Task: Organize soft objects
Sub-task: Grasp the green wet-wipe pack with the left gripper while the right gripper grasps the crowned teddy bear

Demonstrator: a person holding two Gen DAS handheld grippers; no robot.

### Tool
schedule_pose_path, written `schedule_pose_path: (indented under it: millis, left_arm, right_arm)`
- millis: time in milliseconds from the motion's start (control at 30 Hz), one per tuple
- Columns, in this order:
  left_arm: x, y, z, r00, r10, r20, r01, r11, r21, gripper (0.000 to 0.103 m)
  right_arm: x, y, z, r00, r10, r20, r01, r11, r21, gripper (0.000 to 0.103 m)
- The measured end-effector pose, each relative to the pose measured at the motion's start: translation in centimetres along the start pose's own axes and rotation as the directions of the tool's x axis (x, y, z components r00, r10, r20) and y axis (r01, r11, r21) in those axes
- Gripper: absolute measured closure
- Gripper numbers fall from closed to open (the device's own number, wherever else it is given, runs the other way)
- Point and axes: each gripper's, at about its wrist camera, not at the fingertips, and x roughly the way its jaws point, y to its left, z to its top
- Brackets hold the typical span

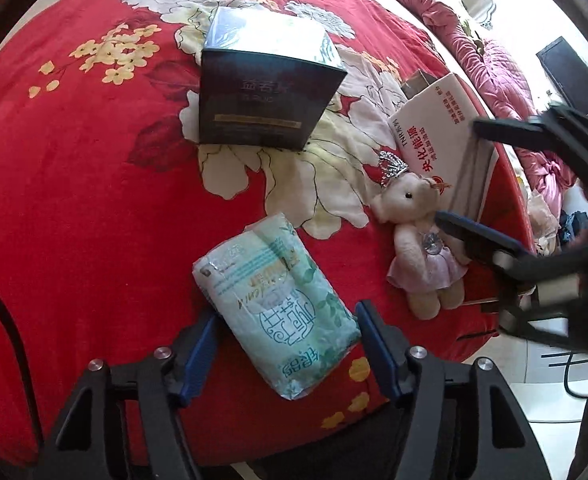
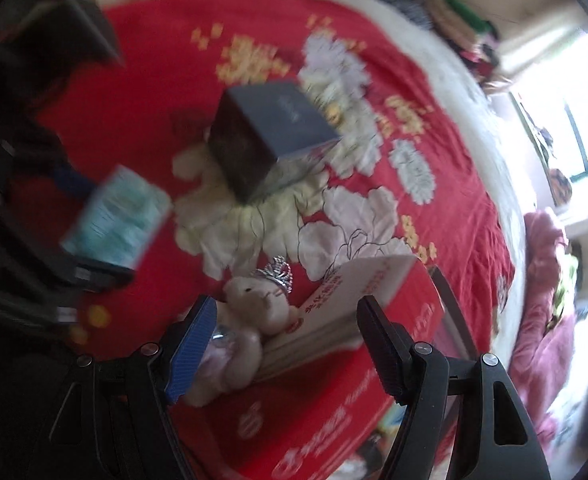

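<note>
A pale green tissue pack (image 1: 280, 312) lies on the red floral bedspread (image 1: 74, 184). My left gripper (image 1: 286, 320) is open with its jaws on either side of the pack's near end. A small cream teddy bear (image 1: 418, 236) with a silver crown and pink skirt lies by a white and red box (image 1: 442, 148). My right gripper (image 1: 456, 172) is open above the bear and box; in the right wrist view (image 2: 284, 312) the bear (image 2: 254, 312) sits by its left finger. The tissue pack (image 2: 118, 220) is blurred there.
A dark blue box (image 1: 266, 96) stands on the bedspread further back; it also shows in the right wrist view (image 2: 270, 136). A pink quilt (image 1: 494, 64) lies beyond the bed's right edge. The white and red box (image 2: 374, 320) lies at the bed's edge.
</note>
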Motion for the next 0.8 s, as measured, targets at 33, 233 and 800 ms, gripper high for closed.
schedule_pose_path:
  millis: [33, 233, 800]
  left_arm:
    - [0.1, 0.1, 0.1, 1.000, -0.006, -0.001, 0.006, 1.000, -0.002, 0.037]
    - [0.4, 0.0, 0.3, 1.000, -0.017, 0.001, 0.017, 1.000, 0.000, 0.037]
    - [-4.7, -4.0, 0.5, 0.992, 0.002, 0.130, -0.010, 0.998, 0.062, 0.039]
  right_arm:
    - [0.7, 0.0, 0.2, 1.000, 0.010, -0.022, -0.010, 1.000, -0.016, 0.035]
    - [3.9, 2.2, 1.3, 0.987, -0.018, -0.157, -0.016, 0.977, -0.214, 0.049]
    - [-5.0, -5.0, -3.8, 0.974, 0.089, 0.210, -0.164, 0.915, 0.368, 0.084]
